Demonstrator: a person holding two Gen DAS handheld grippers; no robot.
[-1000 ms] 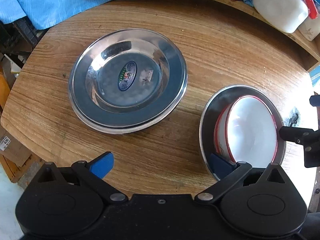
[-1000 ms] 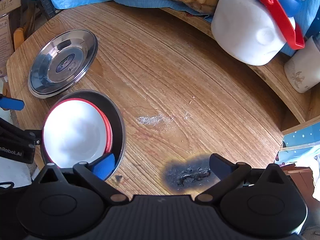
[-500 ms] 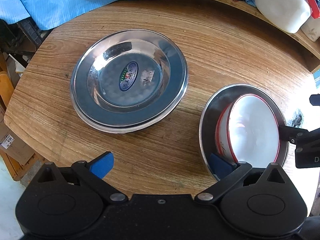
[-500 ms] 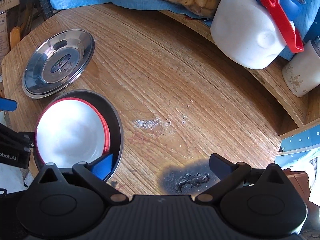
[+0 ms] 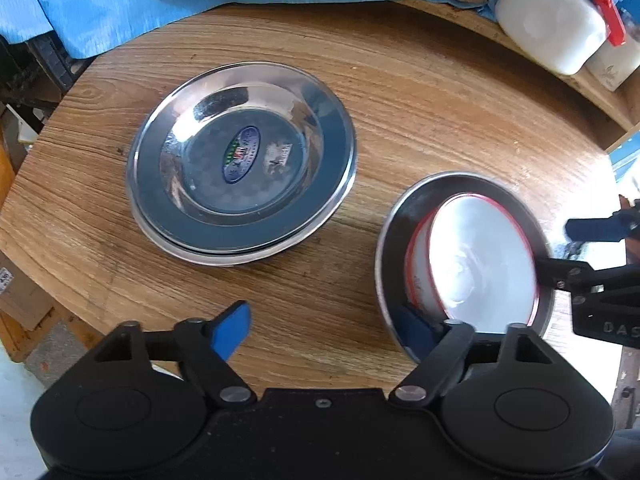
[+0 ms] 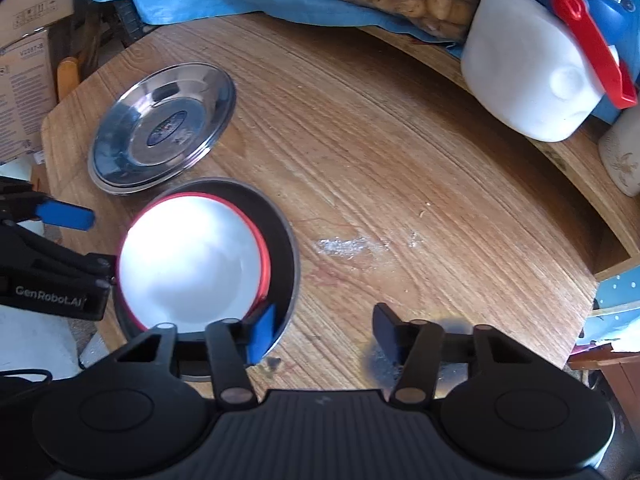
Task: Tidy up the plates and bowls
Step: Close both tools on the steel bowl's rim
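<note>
White red-rimmed bowl (image 6: 192, 264) sits inside steel bowl (image 6: 286, 248) near the surface (image 6: 400, 160) front edge. Left gripper (image 5: 328, 332) and right gripper (image 6: 324, 332): jaws open, one finger of each inside steel bowl. Stacked steel plates (image 5: 240, 160) toward left edge

My left tool (image 5: 324, 332) hangs over the wooden tabletop (image 5: 420, 120) with its fingers spread wide. One blue finger (image 5: 232, 332) is over bare wood; the other dips inside the steel plate (image 5: 390, 240) holding the white bowl (image 5: 480, 256). The stacked steel plates (image 5: 240, 160) sit apart, farther off. My right tool (image 5: 576, 248) reaches the bowl's far side.
</note>
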